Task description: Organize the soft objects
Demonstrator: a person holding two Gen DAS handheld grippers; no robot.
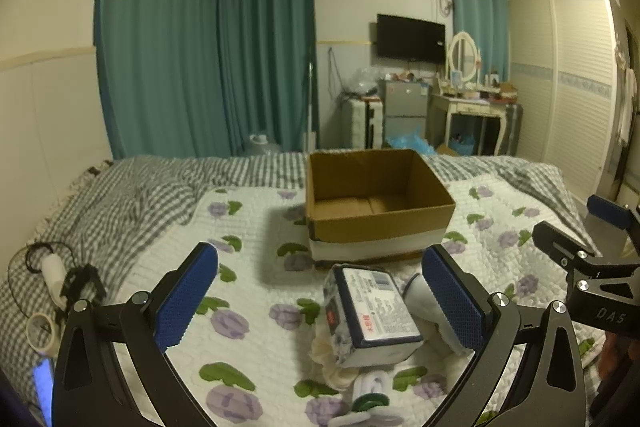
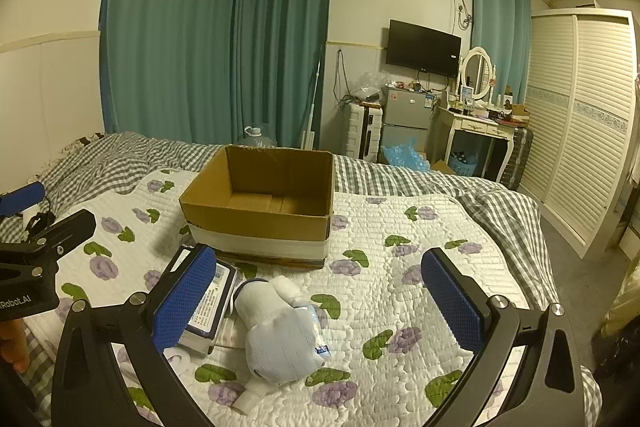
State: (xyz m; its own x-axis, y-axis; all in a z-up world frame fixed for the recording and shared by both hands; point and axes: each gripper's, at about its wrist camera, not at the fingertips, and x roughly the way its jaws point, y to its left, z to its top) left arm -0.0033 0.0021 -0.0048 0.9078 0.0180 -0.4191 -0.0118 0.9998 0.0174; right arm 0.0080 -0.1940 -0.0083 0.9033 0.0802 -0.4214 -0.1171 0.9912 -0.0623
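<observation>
Both grippers, left (image 1: 320, 301) and right (image 2: 320, 301), gape above 1 blue-and-white tissue pack (image 1: 370, 315) before 1 brown cardboard box (image 1: 376, 203).

Right gripper (image 2: 320, 301), jaws spread wide, frames the lower frame above a floral quilt (image 2: 400, 243). Between the pads lies a white knit glove (image 2: 276, 331); a tissue pack (image 2: 210, 301) sits at lower left. An open cardboard box (image 2: 260, 203) stands at centre.
</observation>
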